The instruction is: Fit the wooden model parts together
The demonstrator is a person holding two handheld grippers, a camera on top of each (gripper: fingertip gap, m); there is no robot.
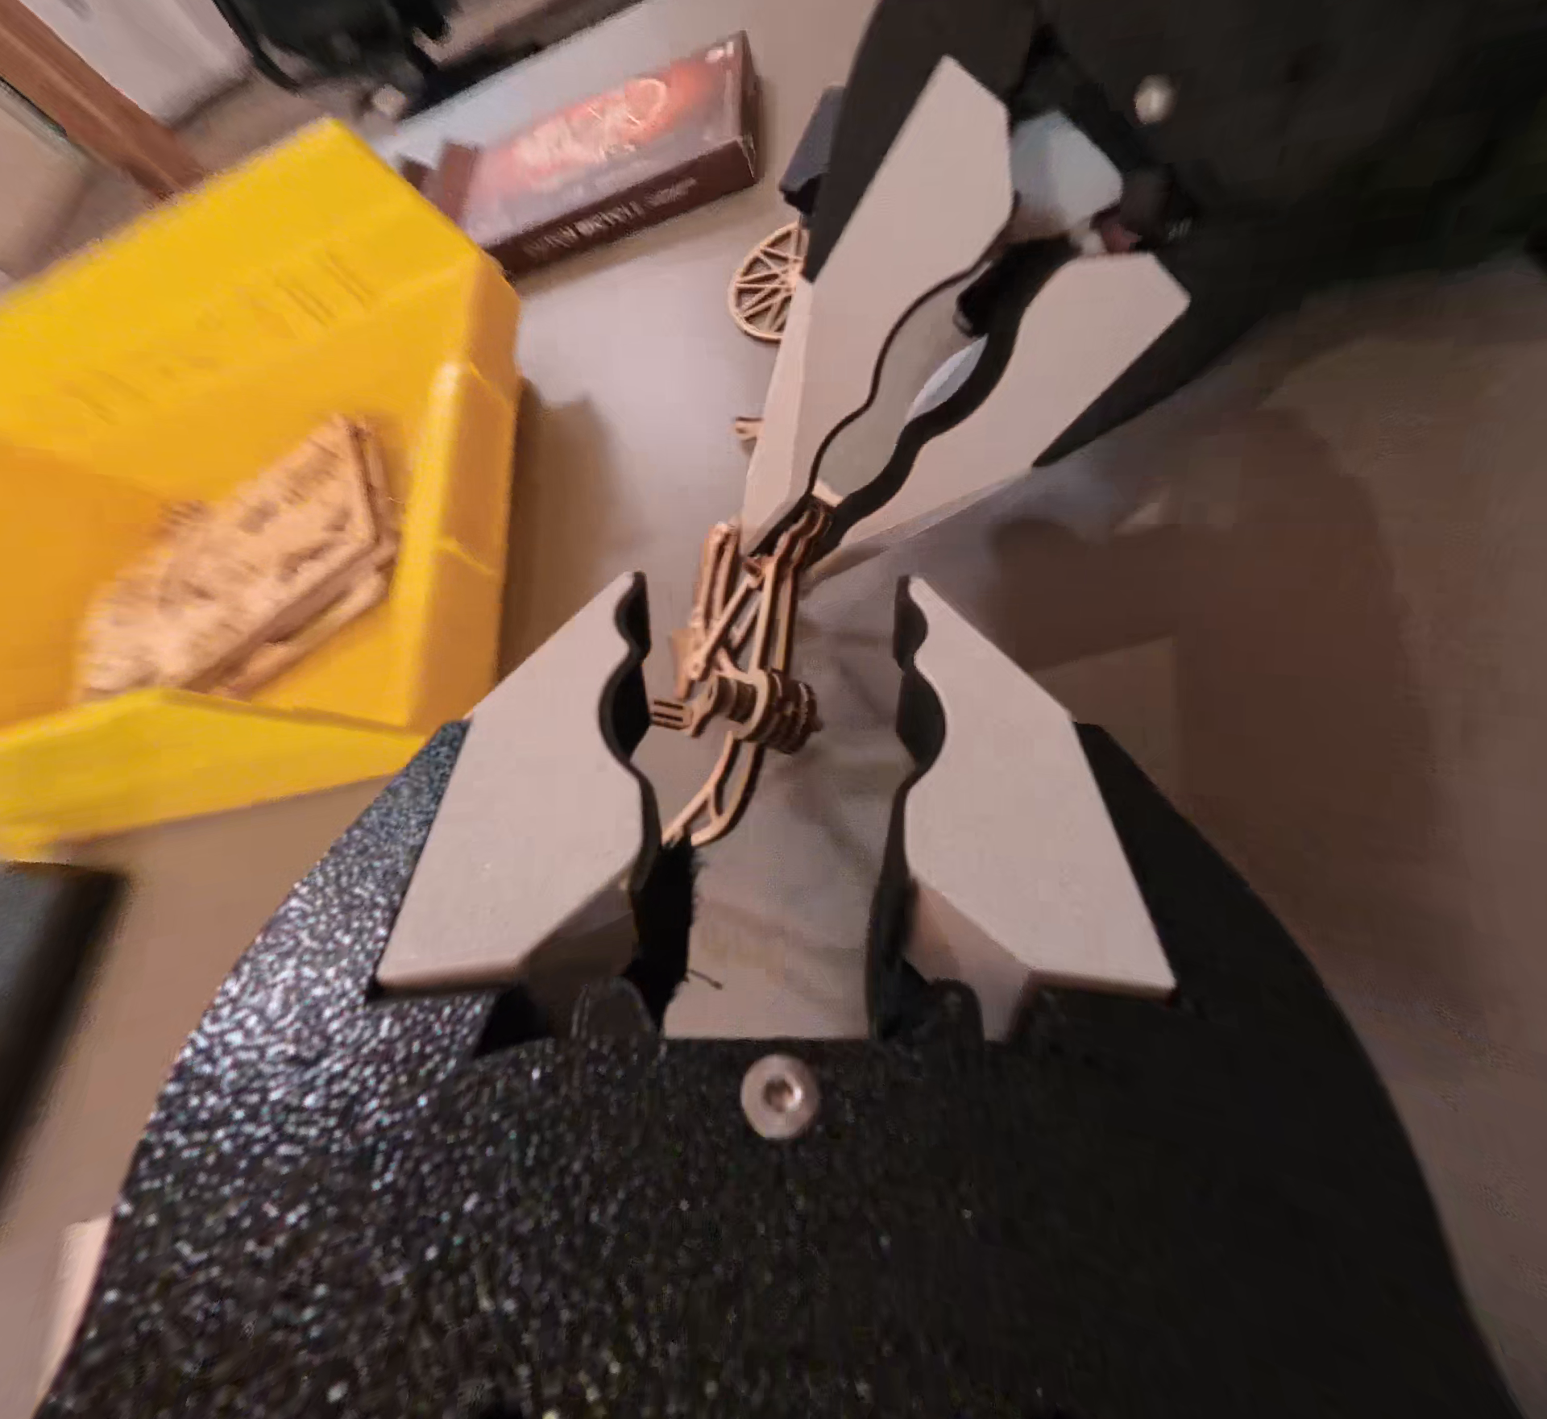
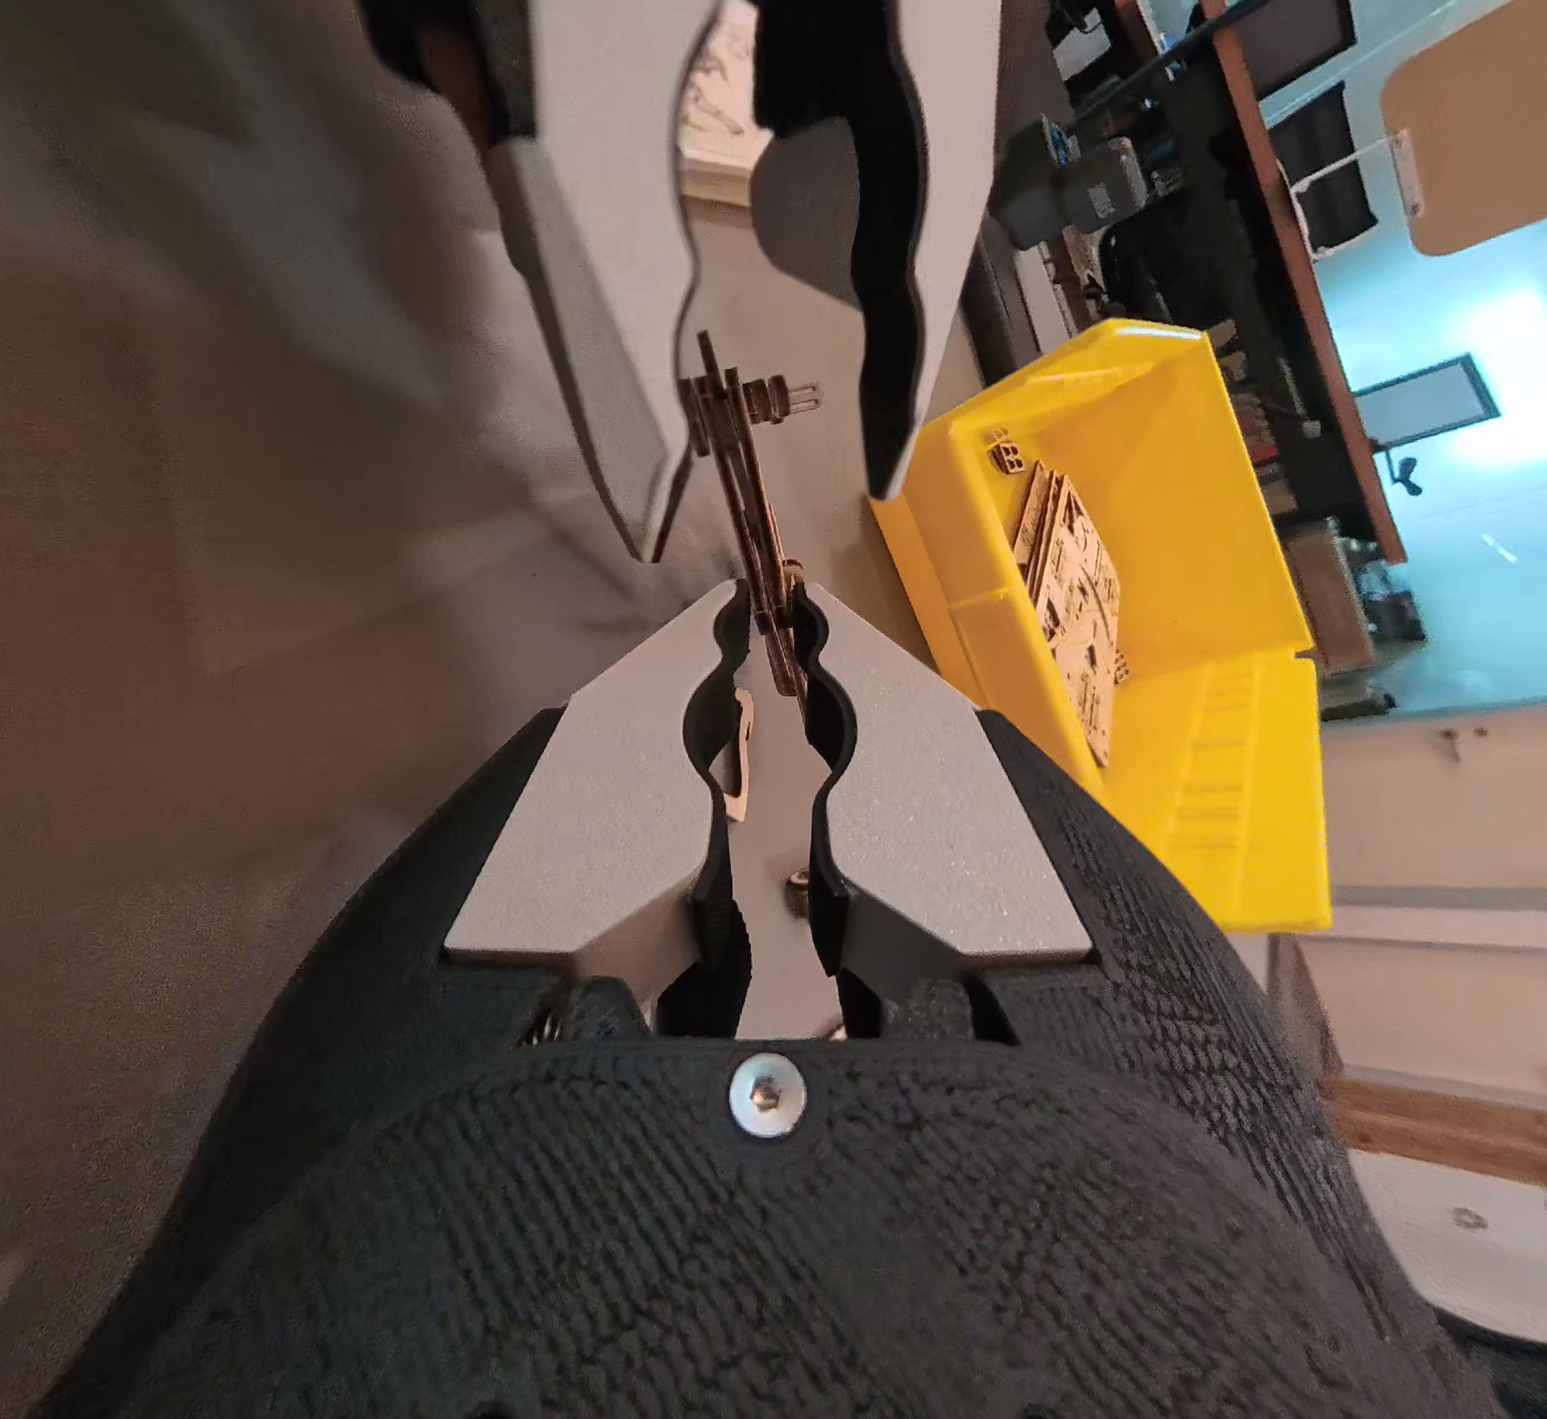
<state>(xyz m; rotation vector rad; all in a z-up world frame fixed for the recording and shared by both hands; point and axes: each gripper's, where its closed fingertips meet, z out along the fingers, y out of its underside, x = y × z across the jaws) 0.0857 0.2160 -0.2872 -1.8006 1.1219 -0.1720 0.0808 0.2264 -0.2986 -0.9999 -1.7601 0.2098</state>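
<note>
A small wooden model frame (image 1: 745,675) with a stubby axle of stacked discs hangs above the grey table. My right gripper (image 2: 774,609) is shut on the frame's upper end; in the left wrist view it (image 1: 787,533) reaches in from the upper right. My left gripper (image 1: 770,625) is open, its fingers on either side of the frame's axle end, with the left finger close to the axle tip. In the right wrist view the left gripper (image 2: 766,516) comes down from above around the frame (image 2: 737,458). A loose wooden wheel (image 1: 770,286) lies on the table behind.
A yellow bin (image 1: 251,341) holding wooden part sheets (image 1: 243,575) stands to the left, and shows in the right wrist view (image 2: 1172,625). A brown box (image 1: 619,156) lies at the back. A small pale wooden piece (image 2: 741,759) lies on the table under my right gripper.
</note>
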